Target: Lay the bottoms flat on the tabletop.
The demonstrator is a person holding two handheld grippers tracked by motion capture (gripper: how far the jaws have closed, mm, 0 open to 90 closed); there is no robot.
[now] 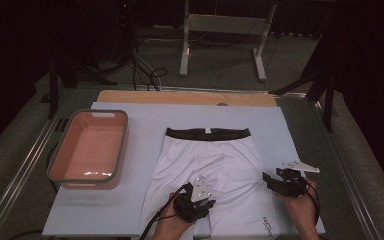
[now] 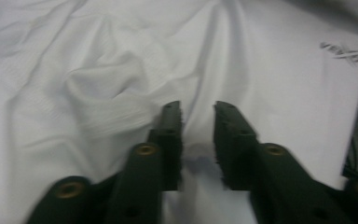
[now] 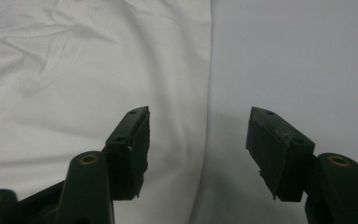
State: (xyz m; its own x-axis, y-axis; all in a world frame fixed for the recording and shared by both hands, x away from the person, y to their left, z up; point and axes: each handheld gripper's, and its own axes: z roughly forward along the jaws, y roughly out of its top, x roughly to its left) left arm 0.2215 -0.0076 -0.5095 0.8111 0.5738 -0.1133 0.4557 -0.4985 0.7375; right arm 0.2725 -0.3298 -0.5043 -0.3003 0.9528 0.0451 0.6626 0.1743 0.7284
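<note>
The white stretch-fabric shorts with a black waistband (image 1: 207, 165) lie flat in the middle of the white-covered bench (image 1: 130, 210), waistband at the far end, legs toward the person. The left hand-held gripper (image 1: 206, 202) hovers over the crotch area with its jaws a little apart, nothing pinched between them. The right hand-held gripper (image 1: 269, 181) sits at the shorts' right edge, jaws wide apart and straddling the hem. No fold looks made yet. An empty pink plastic tub with a grey rim (image 1: 89, 149) waits at the left
</note>
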